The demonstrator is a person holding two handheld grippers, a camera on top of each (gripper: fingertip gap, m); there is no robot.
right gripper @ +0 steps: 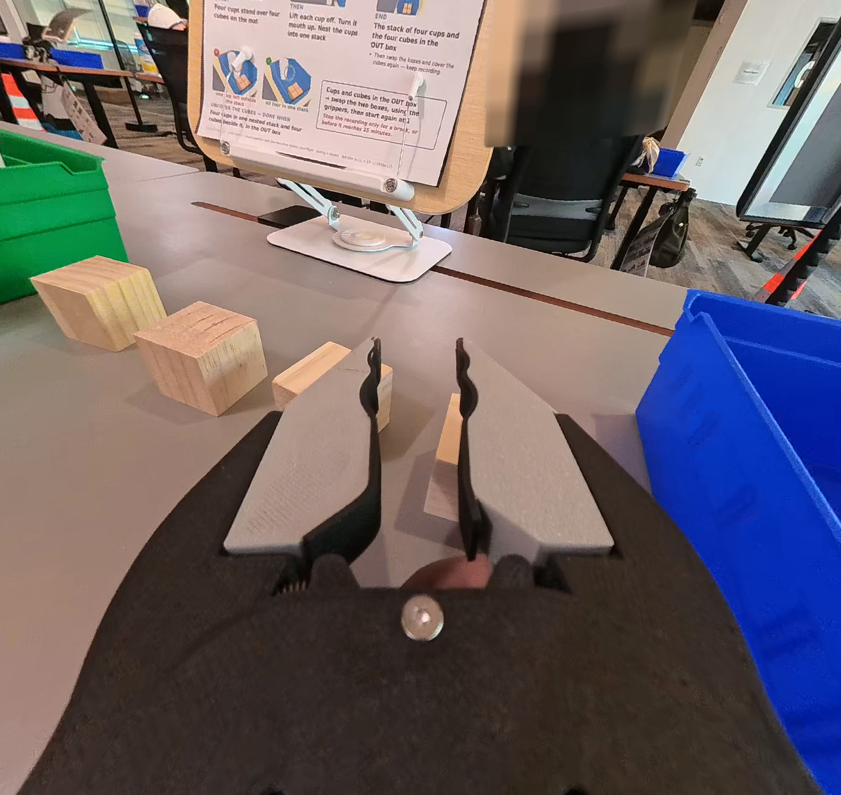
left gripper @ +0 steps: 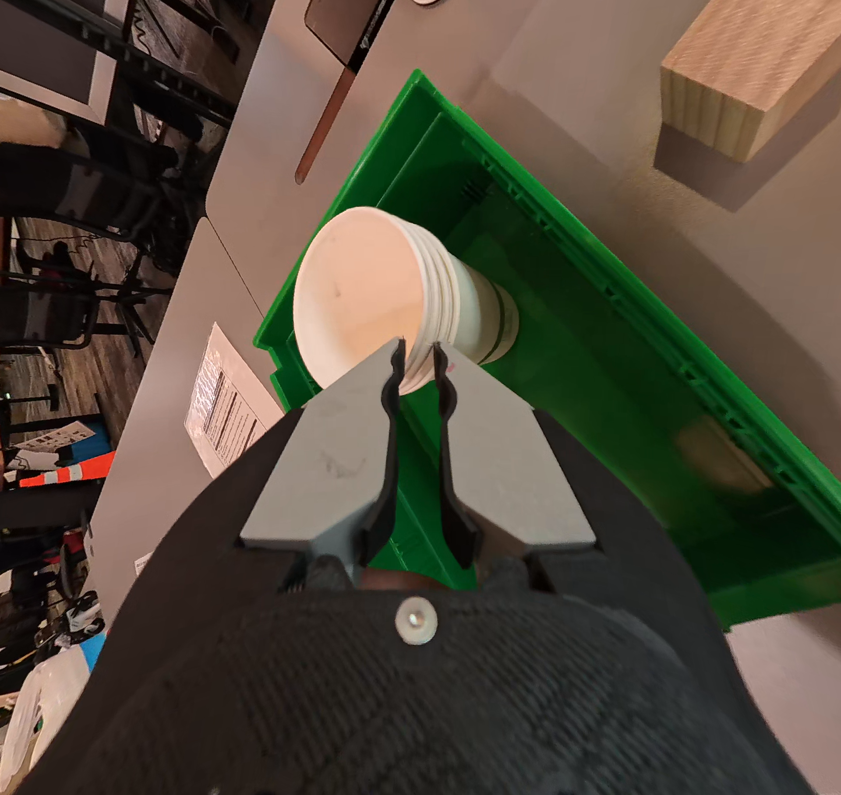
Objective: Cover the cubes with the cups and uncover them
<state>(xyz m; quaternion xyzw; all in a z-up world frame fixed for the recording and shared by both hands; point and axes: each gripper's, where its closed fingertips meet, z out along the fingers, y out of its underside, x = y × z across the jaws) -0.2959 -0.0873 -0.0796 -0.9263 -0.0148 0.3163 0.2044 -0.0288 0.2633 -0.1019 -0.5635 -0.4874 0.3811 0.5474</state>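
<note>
- The left gripper (left gripper: 418, 345) has its jaws nearly closed, pinching the rim of the stacked white cups (left gripper: 364, 291).
- The right gripper (right gripper: 416, 345) has its jaws partly apart and grips nothing.

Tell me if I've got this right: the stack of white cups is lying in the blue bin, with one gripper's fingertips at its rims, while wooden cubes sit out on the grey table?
Nearly. The stack of white cups lies in the green bin, not the blue one, as the left wrist view shows. The left gripper does have its fingertips at the rims, and the wooden cubes sit on the grey table.
</note>
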